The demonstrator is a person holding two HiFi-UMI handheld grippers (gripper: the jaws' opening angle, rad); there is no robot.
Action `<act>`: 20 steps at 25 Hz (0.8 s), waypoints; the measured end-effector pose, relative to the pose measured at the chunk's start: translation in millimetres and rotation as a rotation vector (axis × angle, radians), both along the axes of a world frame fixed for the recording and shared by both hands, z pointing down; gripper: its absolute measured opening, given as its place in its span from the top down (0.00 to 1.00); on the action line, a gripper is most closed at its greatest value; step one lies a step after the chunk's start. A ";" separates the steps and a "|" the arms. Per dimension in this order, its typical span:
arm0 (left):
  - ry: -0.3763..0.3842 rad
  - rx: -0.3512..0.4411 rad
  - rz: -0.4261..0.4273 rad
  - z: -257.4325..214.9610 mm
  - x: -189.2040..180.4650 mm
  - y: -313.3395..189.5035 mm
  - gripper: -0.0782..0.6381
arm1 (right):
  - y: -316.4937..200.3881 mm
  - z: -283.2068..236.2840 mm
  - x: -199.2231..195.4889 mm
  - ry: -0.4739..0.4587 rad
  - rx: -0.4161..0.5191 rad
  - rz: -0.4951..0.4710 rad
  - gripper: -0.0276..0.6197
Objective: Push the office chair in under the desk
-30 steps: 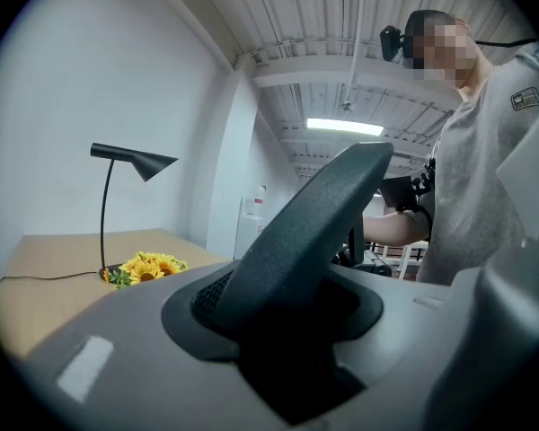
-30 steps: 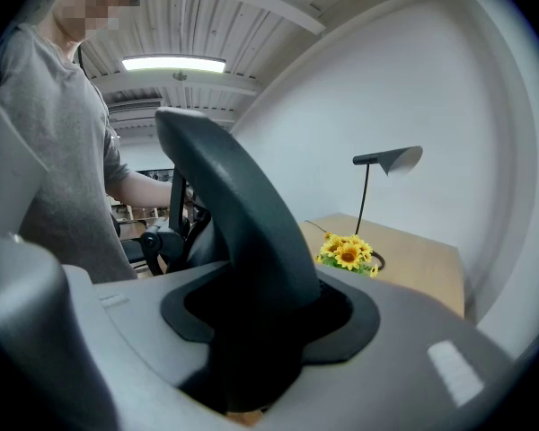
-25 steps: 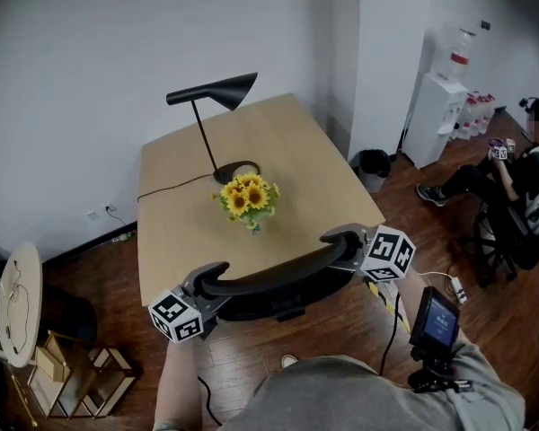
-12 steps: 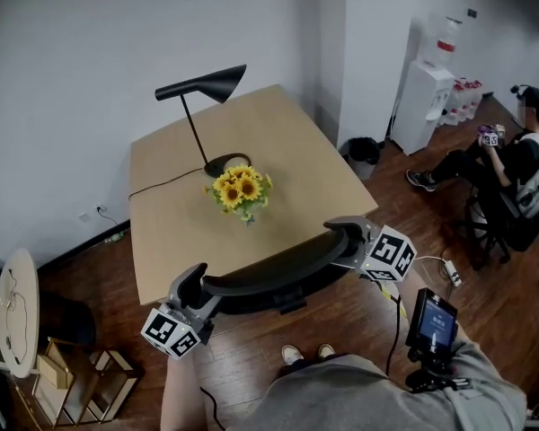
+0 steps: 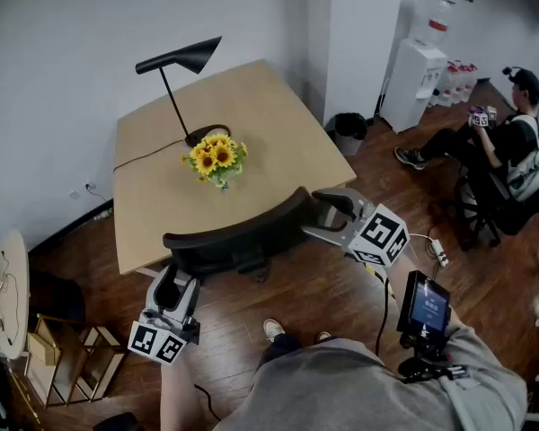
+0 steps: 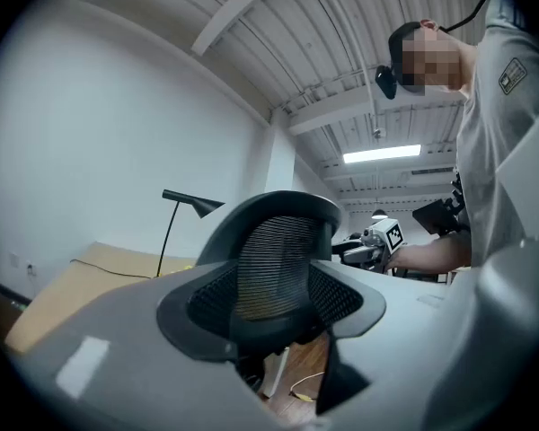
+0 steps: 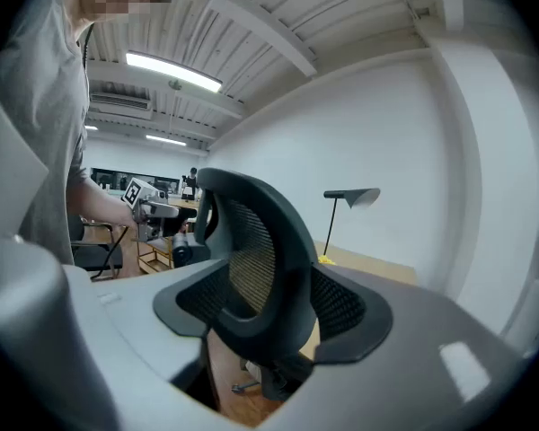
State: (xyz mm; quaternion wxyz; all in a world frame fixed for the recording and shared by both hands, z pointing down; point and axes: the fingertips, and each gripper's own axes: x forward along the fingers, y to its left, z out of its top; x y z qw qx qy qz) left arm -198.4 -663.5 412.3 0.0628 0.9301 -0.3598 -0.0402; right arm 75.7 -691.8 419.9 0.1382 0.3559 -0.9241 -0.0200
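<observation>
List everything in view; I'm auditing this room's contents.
desk: one, light wood, by the wall
lamp: one, black, on the desk
sunflowers: one bunch, yellow, mid-desk
office chair: one, black, at the desk's near edge
bin: one, black, beside the desk
water dispenser: one, white, far right
seated person: one, dark-clothed, right edge
left gripper: one, grey, short of the chair's left end; jaws apart, just closing slightly, empty
right gripper: one, grey, beside the chair's right end; jaws likewise

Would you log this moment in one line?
office chair: at desk edge; left gripper: open, empty, jaws just narrowing; right gripper: same
</observation>
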 end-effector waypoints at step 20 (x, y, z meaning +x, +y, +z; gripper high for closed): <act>0.007 -0.077 0.146 26.0 131.1 160.5 0.89 | 179.0 33.6 -17.4 -0.059 -0.084 -0.148 0.95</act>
